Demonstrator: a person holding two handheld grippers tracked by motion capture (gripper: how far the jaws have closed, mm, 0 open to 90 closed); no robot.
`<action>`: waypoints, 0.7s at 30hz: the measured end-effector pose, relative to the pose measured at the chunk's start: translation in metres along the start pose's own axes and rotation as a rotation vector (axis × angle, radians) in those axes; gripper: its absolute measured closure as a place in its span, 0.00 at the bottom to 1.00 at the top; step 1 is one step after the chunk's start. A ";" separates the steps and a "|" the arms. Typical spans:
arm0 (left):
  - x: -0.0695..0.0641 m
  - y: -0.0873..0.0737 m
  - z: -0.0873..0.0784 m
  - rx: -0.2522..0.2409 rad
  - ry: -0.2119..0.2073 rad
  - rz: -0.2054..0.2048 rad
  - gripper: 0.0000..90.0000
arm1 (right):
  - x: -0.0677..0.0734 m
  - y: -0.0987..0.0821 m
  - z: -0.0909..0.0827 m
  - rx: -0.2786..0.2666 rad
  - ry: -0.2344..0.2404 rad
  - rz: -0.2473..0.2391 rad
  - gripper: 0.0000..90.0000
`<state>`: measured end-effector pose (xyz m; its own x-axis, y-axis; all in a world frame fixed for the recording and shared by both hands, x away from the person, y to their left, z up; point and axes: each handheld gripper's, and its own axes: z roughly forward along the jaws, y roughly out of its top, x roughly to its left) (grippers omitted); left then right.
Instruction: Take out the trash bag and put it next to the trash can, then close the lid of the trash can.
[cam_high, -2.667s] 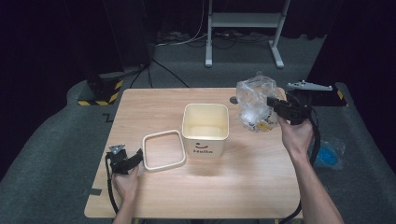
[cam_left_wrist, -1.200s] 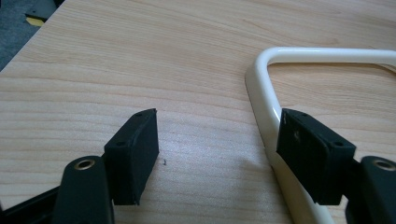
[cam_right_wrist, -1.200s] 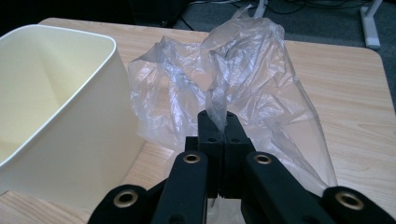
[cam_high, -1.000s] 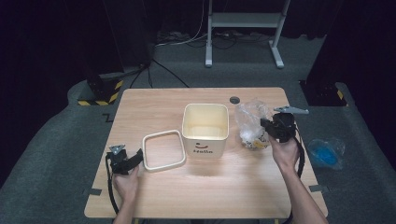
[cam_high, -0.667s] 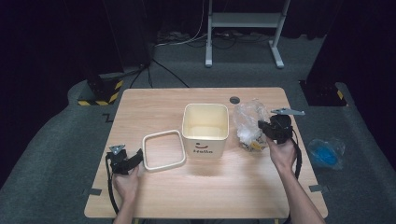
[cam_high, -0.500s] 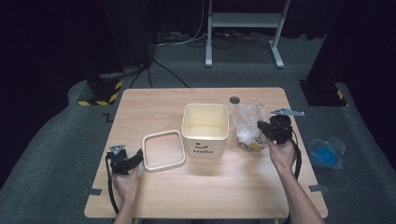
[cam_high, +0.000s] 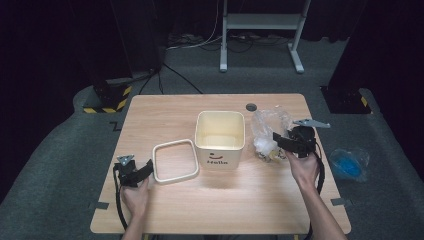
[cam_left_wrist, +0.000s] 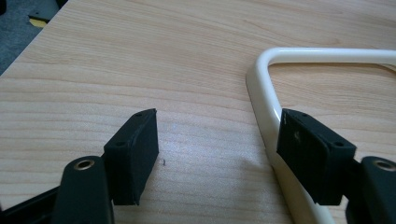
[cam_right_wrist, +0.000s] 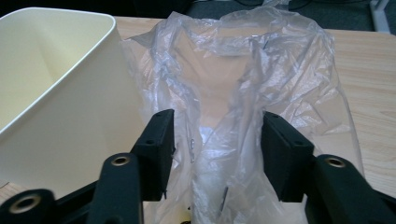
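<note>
A cream square bin (cam_high: 220, 156) stands open in the middle of the wooden table (cam_high: 165, 112). Just left of it lies a cream square frame (cam_high: 156, 162), flat on the wood. My left gripper (cam_high: 148, 169) rests at the frame's near left corner, open; its right jaw sits over the frame's rim (cam_left_wrist: 264, 93), its left jaw over bare wood. A crumpled clear plastic bag (cam_high: 267, 126) with small items inside sits right of the bin. My right gripper (cam_high: 278, 138) has just been opening; the bag (cam_right_wrist: 243, 70) stands loose between its parted jaws, beside the bin (cam_right_wrist: 60, 116).
A small dark disc (cam_high: 250, 106) lies on the table behind the bin. On the grey floor to the right lies a blue bag (cam_high: 350, 162). A yellow-and-black striped object (cam_high: 107, 102) sits off the table's far left corner, and a white stand (cam_high: 260, 22) rises behind.
The right hand brought the bag down from the far right edge to the table beside the bin, then its jaws parted. The left hand stayed still.
</note>
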<state>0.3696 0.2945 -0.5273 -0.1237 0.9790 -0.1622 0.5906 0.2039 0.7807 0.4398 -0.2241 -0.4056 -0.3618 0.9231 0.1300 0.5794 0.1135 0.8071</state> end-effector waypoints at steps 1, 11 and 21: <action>0.000 0.000 0.000 0.000 0.000 0.000 0.33 | -0.001 0.000 -0.001 -0.005 0.000 -0.001 0.51; 0.000 0.000 0.000 0.000 -0.001 -0.001 0.33 | -0.006 -0.003 -0.011 -0.029 0.007 0.004 0.47; 0.000 0.000 0.000 -0.001 0.001 0.003 0.33 | -0.012 -0.011 -0.024 -0.064 0.028 0.007 0.41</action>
<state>0.3696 0.2943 -0.5272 -0.1228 0.9795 -0.1596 0.5902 0.2014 0.7817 0.4209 -0.2451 -0.4022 -0.3789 0.9131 0.1506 0.5339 0.0828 0.8415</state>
